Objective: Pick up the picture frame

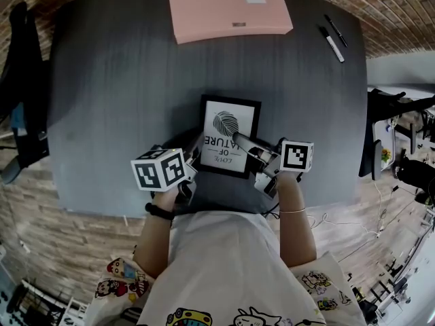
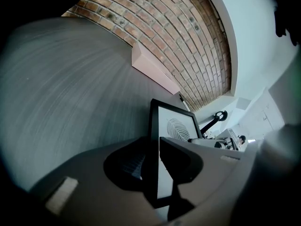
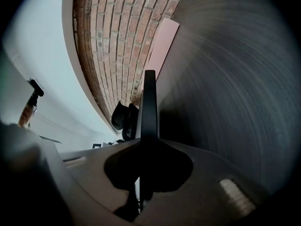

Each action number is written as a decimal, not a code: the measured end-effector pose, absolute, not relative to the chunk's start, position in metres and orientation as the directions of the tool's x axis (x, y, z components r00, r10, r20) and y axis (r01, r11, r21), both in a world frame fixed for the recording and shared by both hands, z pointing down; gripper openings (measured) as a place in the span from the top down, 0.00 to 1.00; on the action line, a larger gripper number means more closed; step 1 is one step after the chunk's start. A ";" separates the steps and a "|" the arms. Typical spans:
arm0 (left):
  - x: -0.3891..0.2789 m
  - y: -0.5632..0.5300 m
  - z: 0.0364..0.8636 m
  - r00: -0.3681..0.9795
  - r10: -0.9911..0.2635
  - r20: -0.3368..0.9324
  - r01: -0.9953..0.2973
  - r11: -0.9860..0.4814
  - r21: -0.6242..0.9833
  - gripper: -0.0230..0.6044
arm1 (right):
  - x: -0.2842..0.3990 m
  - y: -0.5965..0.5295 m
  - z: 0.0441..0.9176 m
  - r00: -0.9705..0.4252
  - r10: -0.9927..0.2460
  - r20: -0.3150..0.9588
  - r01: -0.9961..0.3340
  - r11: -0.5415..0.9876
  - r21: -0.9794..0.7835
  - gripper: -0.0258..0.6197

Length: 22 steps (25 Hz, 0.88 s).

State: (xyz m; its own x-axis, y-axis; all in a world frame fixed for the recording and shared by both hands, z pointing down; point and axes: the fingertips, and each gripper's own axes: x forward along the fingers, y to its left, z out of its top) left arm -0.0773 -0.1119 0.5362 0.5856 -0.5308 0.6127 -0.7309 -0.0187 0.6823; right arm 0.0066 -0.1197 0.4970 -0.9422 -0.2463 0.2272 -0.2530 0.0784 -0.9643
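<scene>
Find the picture frame (image 1: 230, 136) toward the 6 o'clock edge of the desk (image 1: 115, 100), print side up, with a pink box (image 1: 228, 9) at its 12 o'clock and two pens (image 1: 334, 39) off at 2 o'clock. Note the right gripper (image 1: 242, 146) set at the frame's 4 o'clock, fingers pinched almost fully together on the right edge, seen from that gripper as a thin dark bar edge-on. Note the left gripper (image 1: 193, 159) at 7 o'clock, fingers (image 2: 181, 160) standing partly apart with the frame's left rail between them, not plainly pressing on it. Before lifting, close the left fingers squarely onto that rail, pads flat on front and back rather than on a corner, and seat the rail deep enough to resist twisting out. Then raise both hands together and level, keeping the pull even to spare the thin right-hand pinch any extra load and to avoid racking the frame. Avoid dragging the lower edge across the desk. Cannot judge flat-on-the-desk versus tilted-up from the head view. Cannot make out the near corners behind the marker cubes. Cannot see the frame's back or any stand. Cannot gauge the depth of rail under the right fingers, lost in shadow there.
</scene>
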 end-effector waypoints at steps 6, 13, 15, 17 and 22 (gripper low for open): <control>-0.085 -0.111 0.520 0.575 -0.574 0.583 -0.723 -0.023 0.690 0.78 | 0.009 -0.120 0.486 -0.936 -0.260 0.239 -0.276 0.119 -0.954 0.94; -0.093 -0.116 0.488 0.565 -0.632 0.530 -0.727 -0.077 0.683 0.78 | 0.006 -0.118 0.460 -0.934 -0.267 0.236 -0.291 0.192 -0.937 0.94; -0.094 -0.116 0.476 0.562 -0.651 0.511 -0.729 -0.098 0.677 0.78 | 0.007 -0.118 0.451 -0.932 -0.273 0.238 -0.304 0.229 -0.925 0.94; -0.096 -0.118 0.460 0.551 -0.677 0.488 -0.740 -0.126 0.660 0.78 | 0.011 -0.119 0.442 -0.927 -0.278 0.254 -0.331 0.282 -0.900 0.94; -0.098 -0.114 0.433 0.534 -0.715 0.451 -0.763 -0.176 0.622 0.78 | 0.019 -0.115 0.423 -0.917 -0.276 0.287 -0.381 0.395 -0.836 0.94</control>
State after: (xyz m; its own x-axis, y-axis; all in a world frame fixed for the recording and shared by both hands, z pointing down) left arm -0.0978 -0.1141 0.4333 0.5336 -0.7152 0.4514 -0.7626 -0.1761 0.6224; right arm 0.0192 -0.1148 0.4235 -0.9173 -0.2757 0.2873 -0.3806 0.3947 -0.8363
